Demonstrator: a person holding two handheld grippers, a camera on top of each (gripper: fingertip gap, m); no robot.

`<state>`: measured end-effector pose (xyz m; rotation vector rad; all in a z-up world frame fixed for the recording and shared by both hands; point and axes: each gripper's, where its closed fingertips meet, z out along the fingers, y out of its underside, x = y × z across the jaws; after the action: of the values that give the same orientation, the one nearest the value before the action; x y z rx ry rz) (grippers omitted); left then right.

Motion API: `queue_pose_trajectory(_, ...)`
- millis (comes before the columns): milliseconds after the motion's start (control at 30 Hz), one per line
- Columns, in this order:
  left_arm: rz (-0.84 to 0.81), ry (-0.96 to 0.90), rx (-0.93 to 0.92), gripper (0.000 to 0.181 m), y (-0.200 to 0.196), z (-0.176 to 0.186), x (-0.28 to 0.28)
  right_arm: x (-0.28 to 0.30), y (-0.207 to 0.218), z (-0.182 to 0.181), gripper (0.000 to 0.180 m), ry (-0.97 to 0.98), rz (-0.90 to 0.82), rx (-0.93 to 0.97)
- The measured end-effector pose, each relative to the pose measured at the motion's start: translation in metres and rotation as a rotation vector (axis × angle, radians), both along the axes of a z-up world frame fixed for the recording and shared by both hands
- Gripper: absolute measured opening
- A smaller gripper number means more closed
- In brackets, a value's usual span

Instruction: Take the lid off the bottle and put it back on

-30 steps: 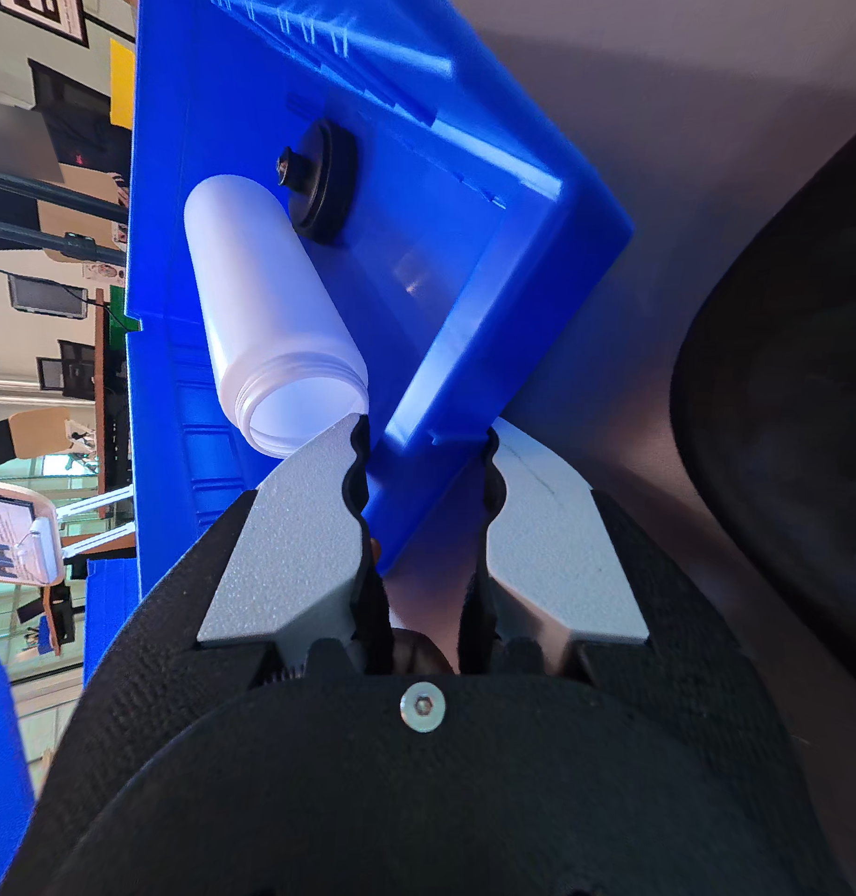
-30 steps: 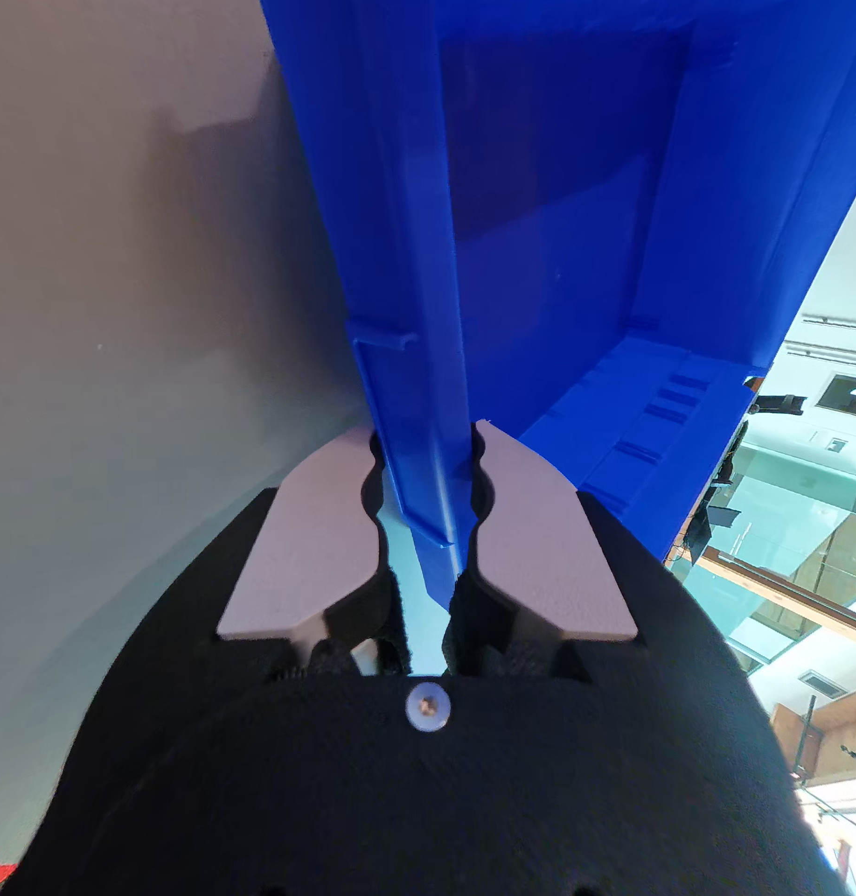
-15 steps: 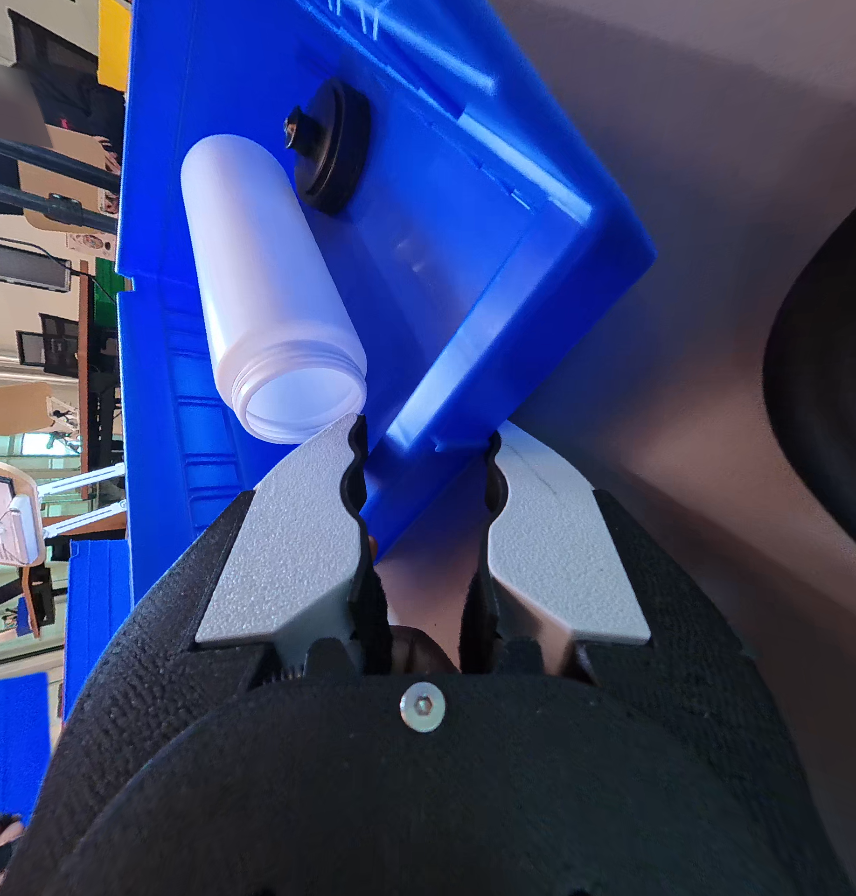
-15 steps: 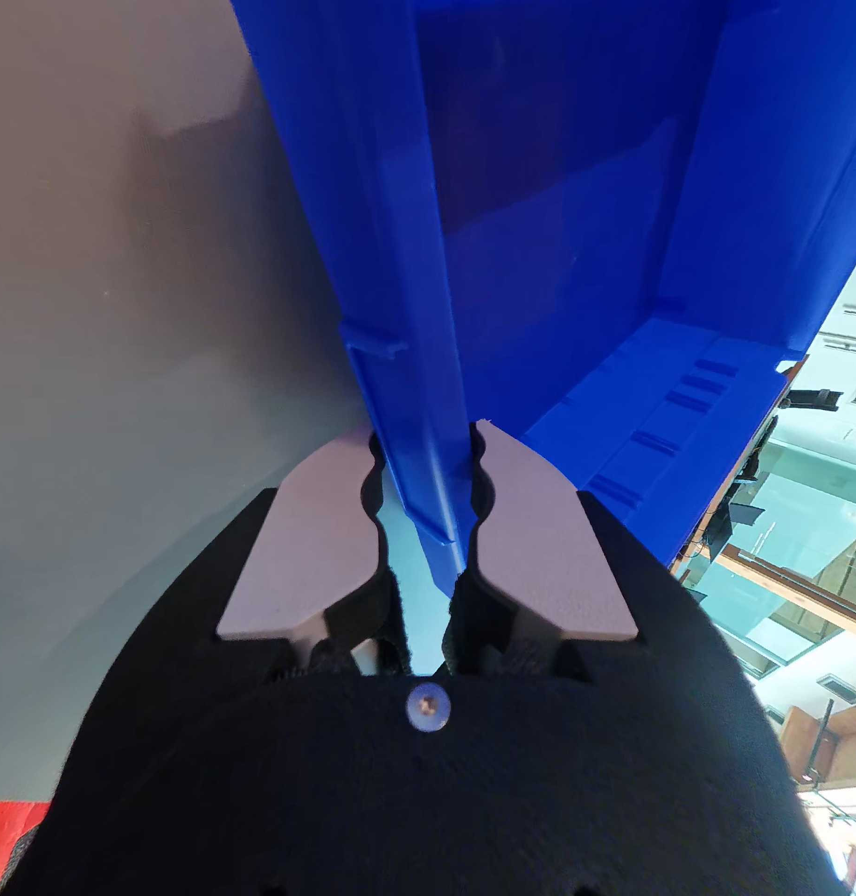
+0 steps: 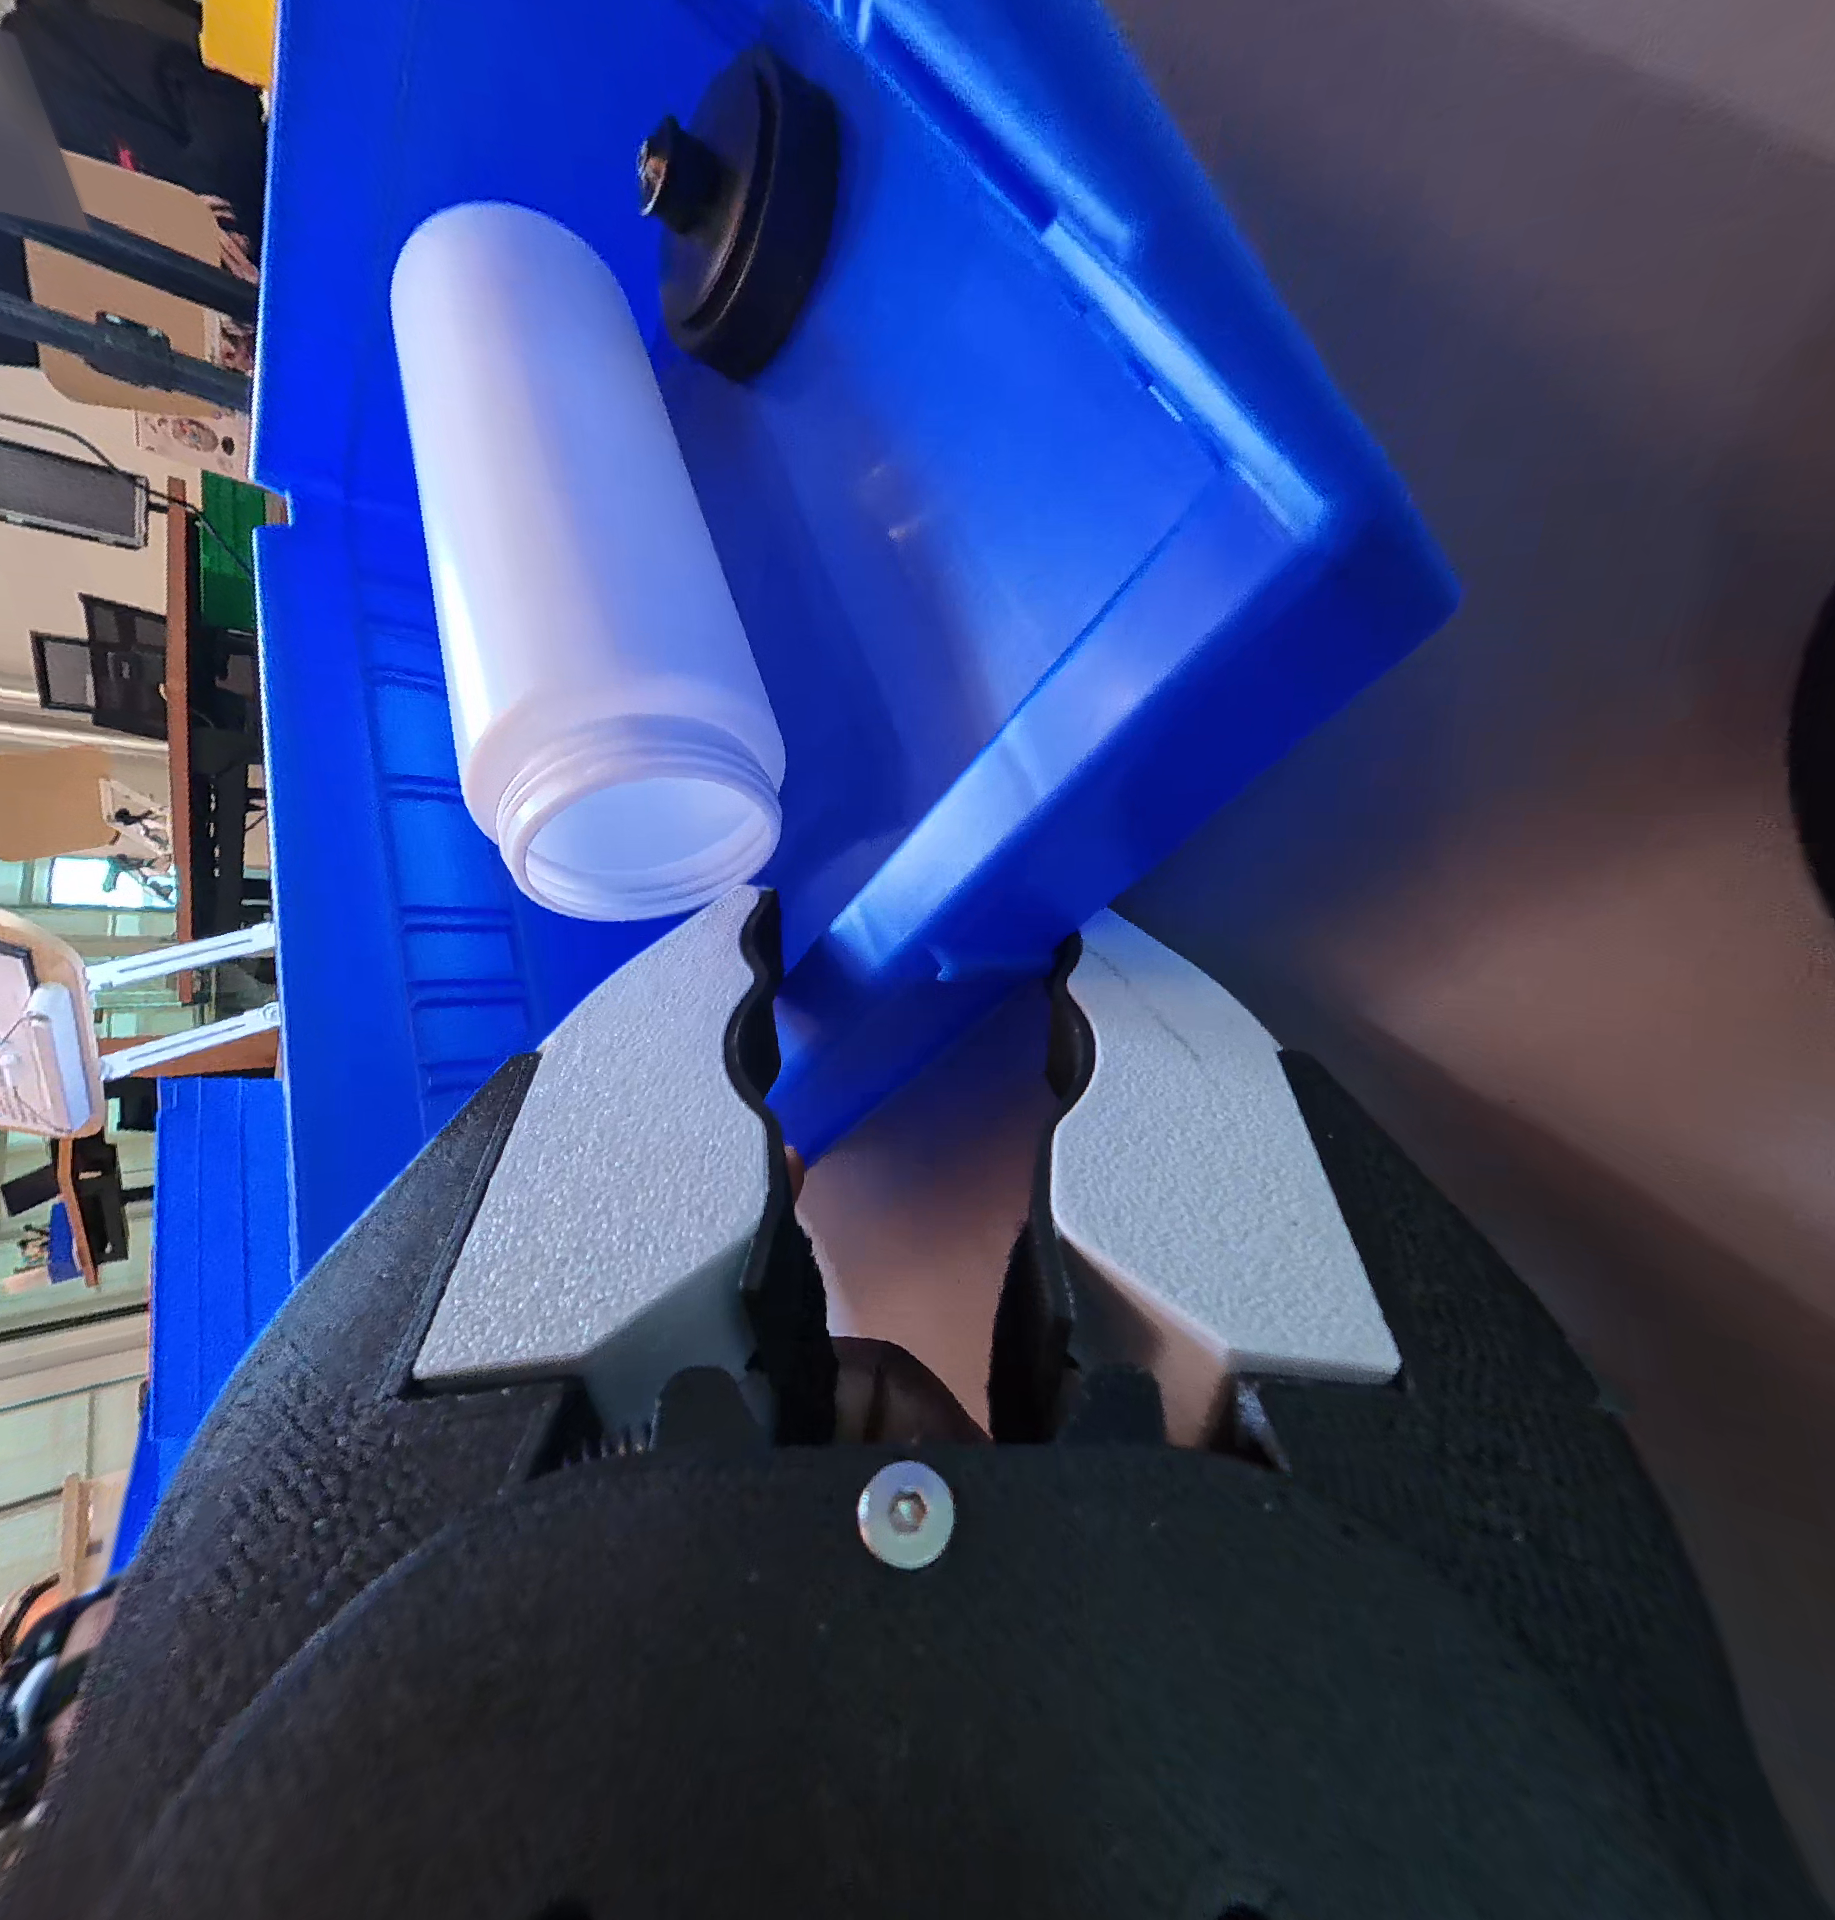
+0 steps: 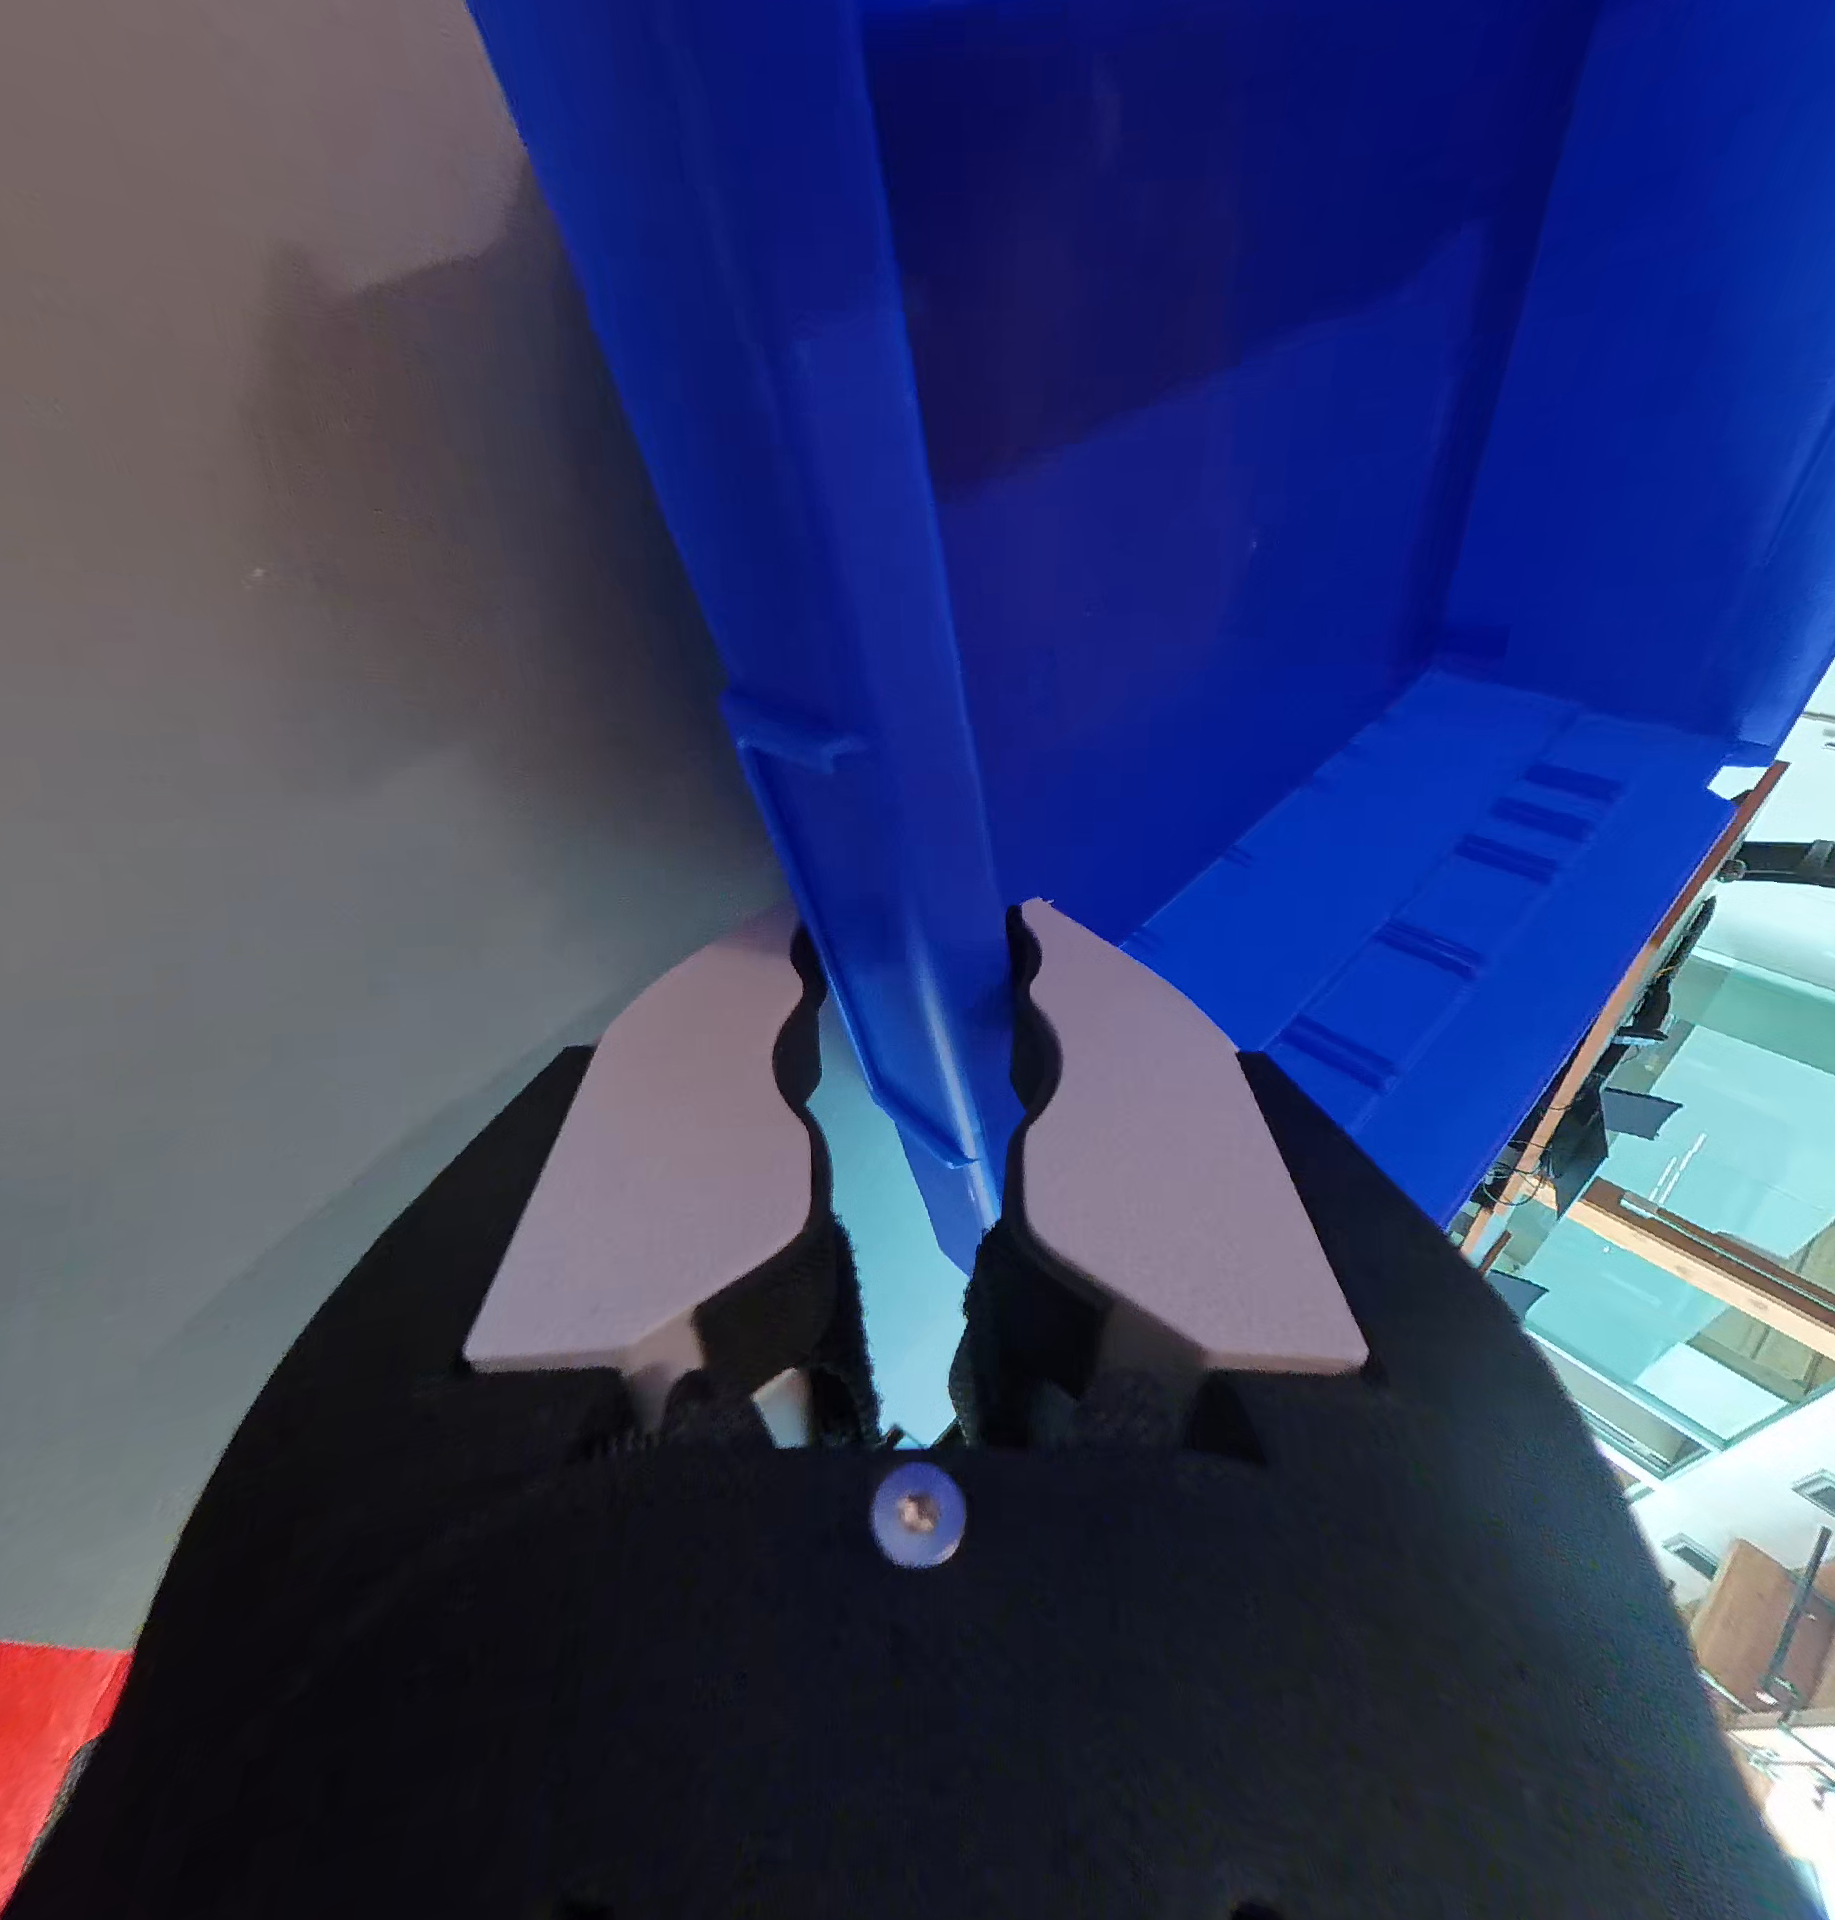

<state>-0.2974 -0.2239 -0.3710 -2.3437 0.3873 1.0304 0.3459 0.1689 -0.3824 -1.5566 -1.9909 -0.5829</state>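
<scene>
While uncapped, smooth white bottle (image 5: 580,561), black round lid (image 5: 752,208)

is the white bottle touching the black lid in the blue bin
Apart. The left wrist view shows a strip of blue bin floor between the white bottle and the black lid.

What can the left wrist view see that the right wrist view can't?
Only the left wrist view shows the white bottle, lying on its side in the blue bin with its mouth open, and the black lid lying loose beside it. Only the right wrist view shows a red patch at the bottom left corner. Both views show the blue bin and the grey table, and in each a hand-held gripper straddles the bin's rim: the left, the right.
</scene>
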Motion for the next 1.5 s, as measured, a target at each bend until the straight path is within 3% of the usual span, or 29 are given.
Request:
queue_pose_trajectory(200, 0.013, -0.032, 0.042, 0.055, -0.003, 0.002, 0.003, -0.007, -0.014, 0.006, 0.046, 0.089, 0.017, -0.099)
queue_pose_trajectory(367, -0.016, -0.287, 0.165, 0.066, -0.008, 0.011, 0.028, -0.031, -0.032, 0.043, 0.061, 0.331, 0.061, -0.178)
queue_pose_trajectory(500, -0.035, -0.527, 0.34, 0.075, -0.011, 0.04, 0.046, -0.064, -0.056, 0.076, 0.073, 0.551, 0.172, -0.258)
queue_pose_trajectory(633, 0.087, -0.581, 0.523, 0.078, -0.012, 0.081, 0.023, -0.109, -0.104, 0.105, 0.096, 0.77, 0.347, -0.488)
queue_pose_trajectory(733, 0.069, -0.406, 0.458, 0.075, -0.01, 0.09, 0.003, -0.133, -0.134, 0.115, 0.111, 0.812, 0.448, -0.611)
queue_pose_trajectory(900, -0.036, 0.099, 0.19, 0.062, 0.006, 0.089, -0.053, -0.157, -0.165, 0.125, 0.114, 0.792, 0.58, -0.634)
queue_pose_trajectory(1167, -0.161, 0.22, -0.051, 0.061, 0.033, 0.055, -0.084, -0.166, -0.169, 0.126, 0.112, 0.755, 0.615, -0.58)
queue_pose_trajectory(1267, -0.153, 0.339, -0.049, 0.051, 0.042, 0.054, -0.092, -0.175, -0.17, 0.132, 0.109, 0.798, 0.653, -0.577)
queue_pose_trajectory(1367, -0.141, 0.415, 0.073, 0.009, 0.048, 0.067, -0.091, -0.188, -0.172, 0.141, 0.107, 0.86, 0.714, -0.575)
queue_pose_trajectory(1500, -0.089, 0.395, 0.255, 0.006, 0.047, 0.103, -0.093, -0.211, -0.174, 0.149, 0.101, 0.93, 0.784, -0.553)
